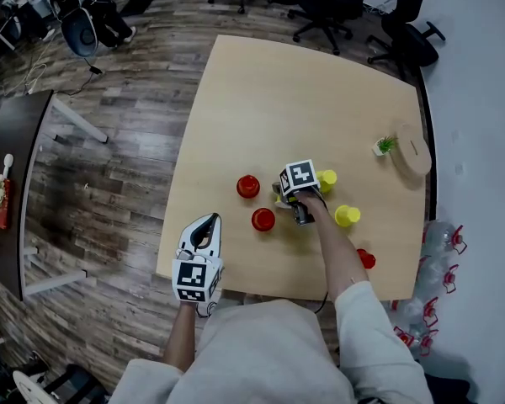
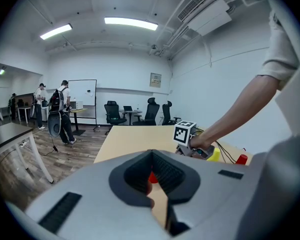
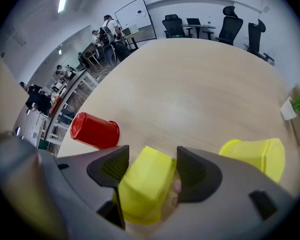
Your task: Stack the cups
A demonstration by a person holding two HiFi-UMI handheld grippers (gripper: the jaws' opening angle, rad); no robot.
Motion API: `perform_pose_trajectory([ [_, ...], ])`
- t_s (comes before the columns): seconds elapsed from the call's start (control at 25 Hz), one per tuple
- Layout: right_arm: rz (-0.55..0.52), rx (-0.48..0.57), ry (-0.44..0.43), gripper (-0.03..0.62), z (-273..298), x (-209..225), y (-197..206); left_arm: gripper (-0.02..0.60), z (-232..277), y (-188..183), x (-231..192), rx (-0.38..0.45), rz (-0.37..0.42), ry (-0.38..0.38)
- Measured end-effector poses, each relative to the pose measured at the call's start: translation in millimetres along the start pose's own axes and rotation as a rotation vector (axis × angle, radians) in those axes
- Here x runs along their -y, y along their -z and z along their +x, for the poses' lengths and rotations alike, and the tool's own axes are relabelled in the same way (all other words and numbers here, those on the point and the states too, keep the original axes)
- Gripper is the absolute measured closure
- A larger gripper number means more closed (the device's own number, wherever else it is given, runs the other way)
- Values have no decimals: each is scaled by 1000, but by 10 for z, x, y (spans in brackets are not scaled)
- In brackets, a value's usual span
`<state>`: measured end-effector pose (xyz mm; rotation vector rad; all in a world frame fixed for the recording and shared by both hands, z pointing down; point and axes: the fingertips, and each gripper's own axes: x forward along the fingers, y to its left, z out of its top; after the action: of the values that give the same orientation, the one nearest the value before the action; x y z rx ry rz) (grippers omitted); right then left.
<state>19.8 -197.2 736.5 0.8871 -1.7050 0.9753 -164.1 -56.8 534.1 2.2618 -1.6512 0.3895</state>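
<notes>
Three yellow cups and three red ones stand upside down on the wooden table [image 1: 303,99]. My right gripper [image 1: 291,202] points steeply down over one yellow cup [image 3: 145,186], which sits between its open jaws. The left pad lies against the cup and a thin gap shows at the right pad. A second yellow cup [image 3: 255,156] [image 1: 326,178] is just to the right, and a third [image 1: 347,215] is nearer me. Red cups [image 1: 248,186] [image 1: 263,220] [image 3: 95,130] are to the left, and another [image 1: 366,259] is at the near right edge. My left gripper [image 1: 209,222] [image 2: 152,154] hovers shut and empty over the table's near edge.
A small potted plant [image 1: 384,146] and a round wooden piece [image 1: 412,150] sit at the table's far right. Office chairs [image 1: 408,23] stand beyond the table. Plastic bottles [image 1: 442,234] lie on the floor to the right. People [image 2: 60,109] stand far off by a whiteboard.
</notes>
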Motion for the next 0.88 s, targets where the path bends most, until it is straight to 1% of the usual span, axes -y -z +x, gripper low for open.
perform_pose_trajectory([
  [0.2, -6, 13, 16, 304, 6, -15, -14, 571, -23, -11, -4, 6, 4, 1],
  [0.36, -2, 29, 14, 315, -5, 2, -11, 571, -34, -17, 18, 7, 7, 2],
  [0.48, -17, 65, 10, 318, -58, 0, -42, 571, -49, -29, 13, 10, 10, -1],
  [0.6, -69, 160, 20, 319, -195, -2, -115, 571, -56, -34, 23, 13, 13, -1],
  [0.76, -95, 377, 28, 319, -492, 8, -239, 571, -8, -61, 89, 19, 15, 11],
  [0.88, -141, 522, 41, 319, -685, -49, -198, 571, 25, -75, 153, 22, 21, 26],
])
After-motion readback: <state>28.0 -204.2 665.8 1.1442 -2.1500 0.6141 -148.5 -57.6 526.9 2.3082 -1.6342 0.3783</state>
